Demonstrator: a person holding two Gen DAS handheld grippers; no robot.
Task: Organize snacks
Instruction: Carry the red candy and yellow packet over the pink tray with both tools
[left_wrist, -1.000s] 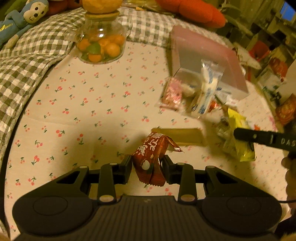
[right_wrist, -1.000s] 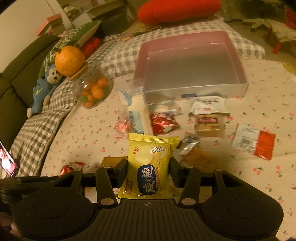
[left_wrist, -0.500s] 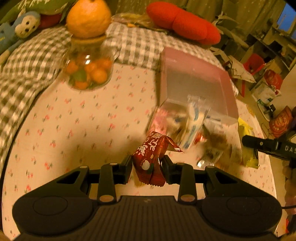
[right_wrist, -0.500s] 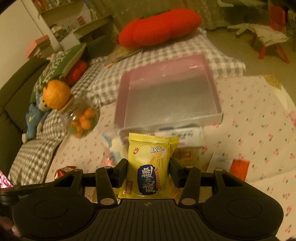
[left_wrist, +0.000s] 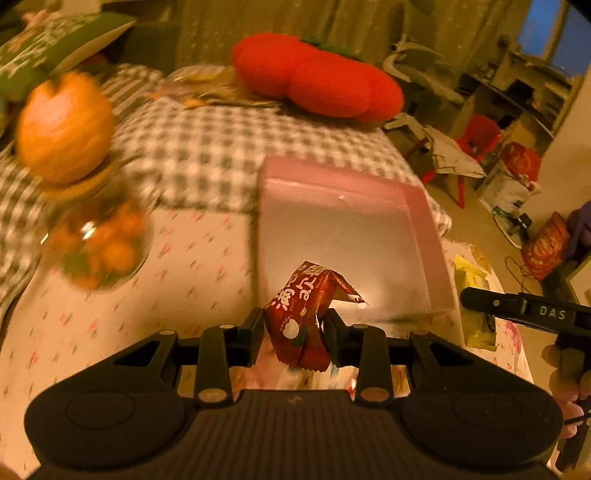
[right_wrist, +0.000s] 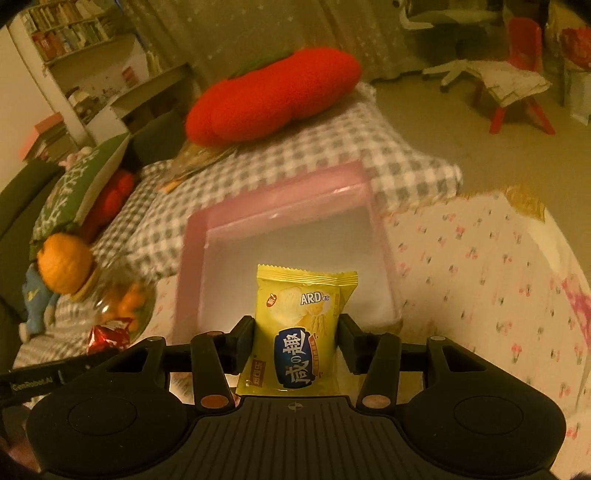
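Cherry-print cloth below, pink box ahead. Left gripper clamped on crinkly red packet; right gripper clamped on light, slippery yellow packet, gripped mid-body.

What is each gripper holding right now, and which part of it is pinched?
The left gripper pinches the red snack packet across its lower half. The right gripper clamps the yellow chip packet by its side edges, mid-height.

Red snack packet, crumpled, upright; yellow chip packet, upright; pink box apparently empty.
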